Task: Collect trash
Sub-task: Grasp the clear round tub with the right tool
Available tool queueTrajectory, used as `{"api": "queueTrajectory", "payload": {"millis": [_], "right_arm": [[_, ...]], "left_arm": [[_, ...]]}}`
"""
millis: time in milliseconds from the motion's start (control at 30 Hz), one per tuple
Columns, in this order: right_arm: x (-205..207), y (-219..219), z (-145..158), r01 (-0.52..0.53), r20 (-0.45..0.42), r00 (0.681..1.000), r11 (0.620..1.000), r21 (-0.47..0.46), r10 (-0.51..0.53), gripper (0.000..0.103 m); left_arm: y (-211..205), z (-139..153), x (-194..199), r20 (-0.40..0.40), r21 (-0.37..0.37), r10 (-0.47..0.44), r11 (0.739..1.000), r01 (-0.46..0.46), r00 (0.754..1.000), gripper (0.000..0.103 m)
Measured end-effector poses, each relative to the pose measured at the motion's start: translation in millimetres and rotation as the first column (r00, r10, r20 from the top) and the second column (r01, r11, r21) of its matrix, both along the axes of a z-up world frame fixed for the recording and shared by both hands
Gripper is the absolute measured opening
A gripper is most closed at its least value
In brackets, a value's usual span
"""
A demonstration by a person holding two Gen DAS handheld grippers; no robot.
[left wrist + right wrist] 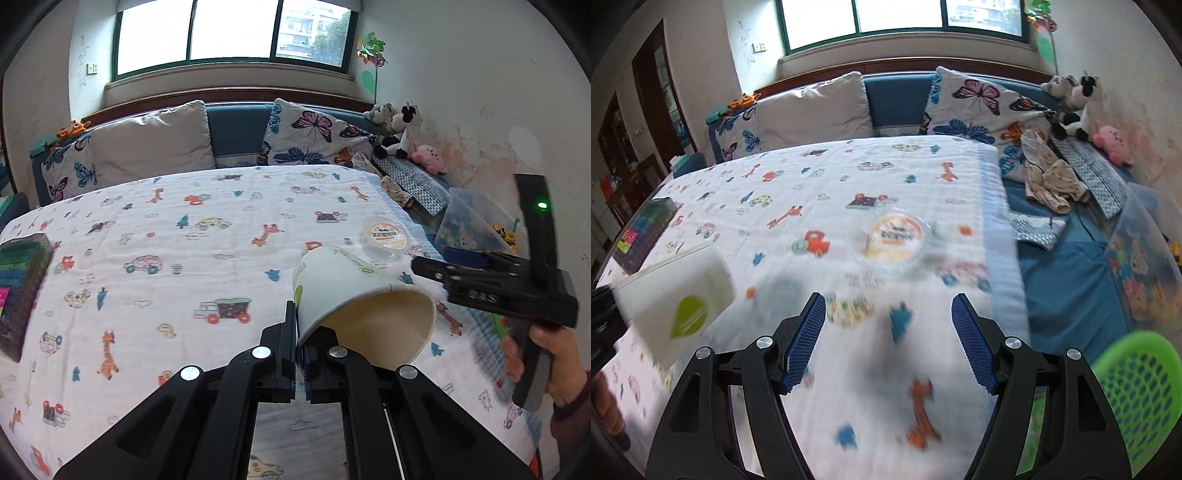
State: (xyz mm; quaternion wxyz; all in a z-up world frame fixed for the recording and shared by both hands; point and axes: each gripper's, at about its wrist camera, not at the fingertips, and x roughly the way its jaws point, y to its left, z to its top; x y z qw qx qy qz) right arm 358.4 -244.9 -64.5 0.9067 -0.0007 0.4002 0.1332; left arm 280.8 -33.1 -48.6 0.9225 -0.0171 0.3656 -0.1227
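Observation:
A white paper cup (351,299) with green print hangs tilted above the patterned bedspread, its open mouth turned toward me. My left gripper (300,350) is shut on the cup's rim. The same cup (676,295) shows blurred at the left of the right wrist view. A clear round plastic container (895,240) with an orange label lies on the bedspread, ahead of my right gripper (888,332), which is open with nothing between its blue pads. That container (386,238) sits beyond the cup in the left wrist view, where the right gripper (424,267) comes in from the right, held by a hand.
A green mesh basket (1137,387) stands at the bed's right side. A clear toy bin (1145,266) and folded cloths (1052,184) lie to the right. A dark box of coloured blocks (22,288) rests at the bedspread's left edge. Pillows (155,140) and plush toys (399,129) line the back.

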Motion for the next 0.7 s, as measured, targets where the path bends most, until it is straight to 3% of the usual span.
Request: {"api": "queueTrajectory", "payload": {"millis": [333,467,700], "right_arm": [[49,12,-22,0.04,-0.055,0.998,0.998,0.047,-0.037,0.071],[56,12,-24,0.053,-0.062,0.997,0.997,0.056,-0.05,0.063],[45,7,-19,0.065,-0.049,0.997,0.997,0.051,-0.062,0.063]], "left_arm": [[21,-3,-3,-0.007,-0.014,0.023,1.0,-0.023,1.0,0.003],[22,-4,-3,-0.007,-0.013,0.019,1.0,-0.019,1.0,0.003],[13,-4,-6,-0.007,-0.006,0.007,1.0,-0.007,1.0,0.003]]}}
